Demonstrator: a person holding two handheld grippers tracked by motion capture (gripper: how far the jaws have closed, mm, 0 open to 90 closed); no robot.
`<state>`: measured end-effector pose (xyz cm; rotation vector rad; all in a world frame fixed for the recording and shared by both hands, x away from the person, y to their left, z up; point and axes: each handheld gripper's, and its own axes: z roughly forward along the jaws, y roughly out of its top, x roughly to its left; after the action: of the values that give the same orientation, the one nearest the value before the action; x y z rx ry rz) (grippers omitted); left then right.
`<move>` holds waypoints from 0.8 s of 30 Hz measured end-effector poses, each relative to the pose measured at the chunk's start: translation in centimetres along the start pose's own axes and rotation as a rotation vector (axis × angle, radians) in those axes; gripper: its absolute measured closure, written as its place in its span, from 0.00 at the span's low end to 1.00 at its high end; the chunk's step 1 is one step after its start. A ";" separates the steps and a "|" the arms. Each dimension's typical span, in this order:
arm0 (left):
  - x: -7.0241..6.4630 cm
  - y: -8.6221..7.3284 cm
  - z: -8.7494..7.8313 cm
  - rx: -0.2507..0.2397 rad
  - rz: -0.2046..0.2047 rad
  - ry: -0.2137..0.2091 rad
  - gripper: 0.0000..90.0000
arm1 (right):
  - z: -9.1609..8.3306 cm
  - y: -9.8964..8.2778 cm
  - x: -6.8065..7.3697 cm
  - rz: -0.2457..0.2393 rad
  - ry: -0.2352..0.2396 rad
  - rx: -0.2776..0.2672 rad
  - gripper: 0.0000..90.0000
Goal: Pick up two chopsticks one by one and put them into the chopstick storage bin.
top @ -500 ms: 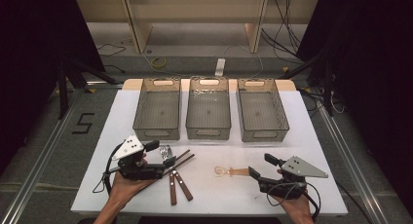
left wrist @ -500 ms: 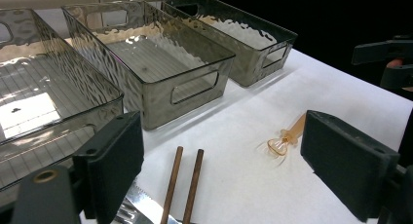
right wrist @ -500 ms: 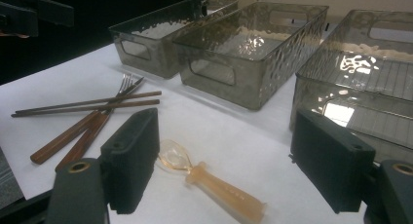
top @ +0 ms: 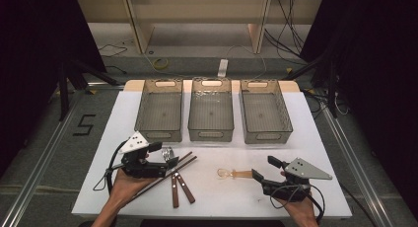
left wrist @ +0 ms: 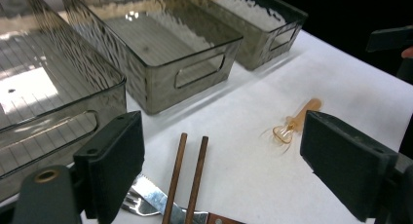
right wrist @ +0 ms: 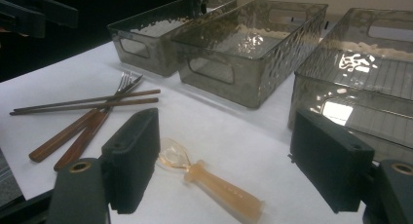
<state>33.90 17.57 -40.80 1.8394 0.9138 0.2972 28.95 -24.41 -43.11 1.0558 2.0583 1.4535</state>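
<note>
A person sat at a white table (top: 305, 118) with a gripper in each hand, cutlery laid out in front of three clear bins (top: 211, 116). The left gripper (top: 170, 162) hovered with its jaws spread and empty over the tips of two brown chopsticks (left wrist: 187, 177), which lay across a fork and knife with wooden handles (top: 180, 187). The right gripper (top: 263, 170) pointed, jaws likewise spread wide and holding nothing, at a small amber spoon (right wrist: 214, 182) lying alone on the table just ahead of it, handle toward the gripper.

The work in hand appeared to be sorting the utensils into the bins. To lift the spoon cleanly, the right gripper would probably do best to come down over the thick handle, one jaw on either side, and close squarely across it rather than on the thin clear bowl, which could slip. The chopsticks looked best taken together near their middle, so that neither would tip or drag the fork beneath.
</note>
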 end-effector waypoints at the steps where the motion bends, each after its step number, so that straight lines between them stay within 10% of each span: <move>1: 0.1 0.3 0.2 0.016 -0.005 -0.001 0.18 | 0.1 0.0 0.0 -0.004 0.001 0.003 0.30; 24: 3.2 1.2 2.9 0.479 0.060 0.069 0.37 | 0.2 0.2 0.5 -0.025 0.038 0.027 0.30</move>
<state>38.31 17.61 -41.73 2.3097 1.0435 0.1889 28.78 -23.88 -42.97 1.0165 2.1163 1.4478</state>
